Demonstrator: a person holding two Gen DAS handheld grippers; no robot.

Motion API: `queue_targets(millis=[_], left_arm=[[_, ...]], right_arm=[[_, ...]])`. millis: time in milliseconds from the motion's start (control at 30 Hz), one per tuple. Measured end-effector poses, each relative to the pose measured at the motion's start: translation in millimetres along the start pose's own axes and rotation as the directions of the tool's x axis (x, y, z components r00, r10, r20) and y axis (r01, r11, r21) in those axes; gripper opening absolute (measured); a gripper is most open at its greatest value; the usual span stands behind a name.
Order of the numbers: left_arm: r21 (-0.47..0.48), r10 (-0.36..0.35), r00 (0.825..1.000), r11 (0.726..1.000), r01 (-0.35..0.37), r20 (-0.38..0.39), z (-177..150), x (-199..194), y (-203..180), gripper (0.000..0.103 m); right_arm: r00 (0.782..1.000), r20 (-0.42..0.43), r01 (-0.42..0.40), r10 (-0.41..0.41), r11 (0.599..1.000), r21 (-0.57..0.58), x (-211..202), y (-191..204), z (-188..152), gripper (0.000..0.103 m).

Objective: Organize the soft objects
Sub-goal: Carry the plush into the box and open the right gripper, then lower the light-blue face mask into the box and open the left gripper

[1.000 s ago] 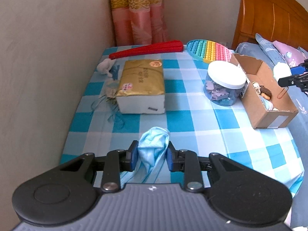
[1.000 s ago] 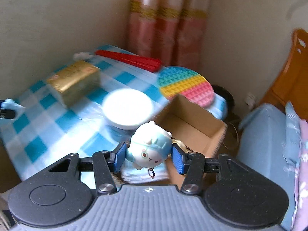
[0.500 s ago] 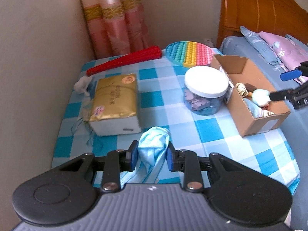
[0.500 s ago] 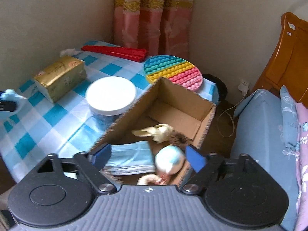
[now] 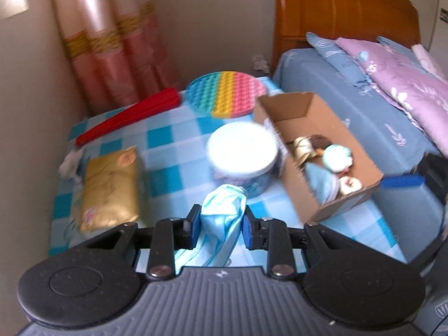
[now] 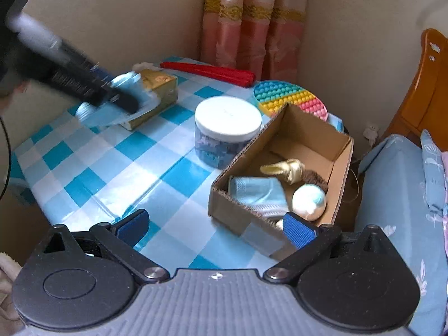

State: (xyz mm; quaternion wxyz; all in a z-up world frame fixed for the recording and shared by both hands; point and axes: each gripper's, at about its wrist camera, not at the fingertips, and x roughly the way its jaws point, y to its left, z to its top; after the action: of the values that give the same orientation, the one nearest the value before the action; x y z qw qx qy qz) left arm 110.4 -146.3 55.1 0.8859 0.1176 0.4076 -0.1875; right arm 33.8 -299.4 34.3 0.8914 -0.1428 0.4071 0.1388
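Face mask [image 5: 223, 212] pinched between left fingers [image 5: 194, 226]

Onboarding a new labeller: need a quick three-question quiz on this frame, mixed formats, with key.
1. True or false: the left gripper is shut on a light blue face mask.
2. Which item lies inside the cardboard box? A) the rainbow pop-it mat B) the round white-and-blue plush C) the red folded fan
3. Fill in: the right gripper, whose jaws have just been opening, holds ____.

Key: 1 true; 2 B; 3 nothing, its jaws stand wide apart and empty in front of the box.
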Motion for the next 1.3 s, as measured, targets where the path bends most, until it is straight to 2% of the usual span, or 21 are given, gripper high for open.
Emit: queue_targets(millis=[267, 433, 667, 767, 833, 933, 967, 1000, 1167, 1300], left_arm=[[0.088, -0.054, 0.998, 0.995, 0.052, 0.019, 46, 17, -42, 0.028], [0.134, -0.084, 0.996, 0.987, 0.084, -0.010, 74, 40, -69, 0.028], [0.125, -0.146, 0.986, 0.980, 0.155, -0.076, 115, 83, -96, 0.028], [0.113, -0.147, 0.986, 0.981, 0.155, -0.084, 128, 100, -104, 0.028], [0.108, -0.141, 0.987, 0.983, 0.149, -0.081, 134, 110, -108, 0.033], [0.099, -0.124, 0.990, 0.987, 0.130, -0.061, 139, 123, -111, 0.060], [0.091, -0.119, 0.991, 0.988, 0.124, -0.056, 139, 126, -110, 0.075], [0.083, -0.119, 0.991, 0.989, 0.123, -0.053, 139, 127, -109, 0.081], [0.078, -0.114, 0.993, 0.990, 0.116, -0.031, 132, 118, -99, 0.084], [0.066, -0.131, 0.991, 0.989, 0.131, -0.014, 122, 100, -86, 0.092]], right_arm=[[0.999, 0.023, 0.025, -0.027, 0.996, 0.083, 1, 6, -16, 0.103], [0.999, 0.024, 0.035, -0.037, 0.994, 0.100, 2, 2, -24, 0.103], [0.997, 0.041, 0.061, -0.065, 0.993, 0.103, -1, -6, -30, 0.103], [0.997, 0.044, 0.058, -0.063, 0.991, 0.118, 0, -12, -32, 0.103], [0.997, 0.044, 0.058, -0.064, 0.991, 0.124, 1, -14, -32, 0.103], [0.997, 0.048, 0.053, -0.060, 0.990, 0.133, 1, -16, -32, 0.103], [0.997, 0.048, 0.050, -0.057, 0.990, 0.134, 1, -16, -32, 0.103], [0.997, 0.050, 0.050, -0.057, 0.990, 0.133, 0, -15, -32, 0.103], [0.997, 0.055, 0.048, -0.055, 0.992, 0.117, -3, -9, -30, 0.103], [0.997, 0.051, 0.051, -0.057, 0.993, 0.110, -5, -2, -27, 0.103]])
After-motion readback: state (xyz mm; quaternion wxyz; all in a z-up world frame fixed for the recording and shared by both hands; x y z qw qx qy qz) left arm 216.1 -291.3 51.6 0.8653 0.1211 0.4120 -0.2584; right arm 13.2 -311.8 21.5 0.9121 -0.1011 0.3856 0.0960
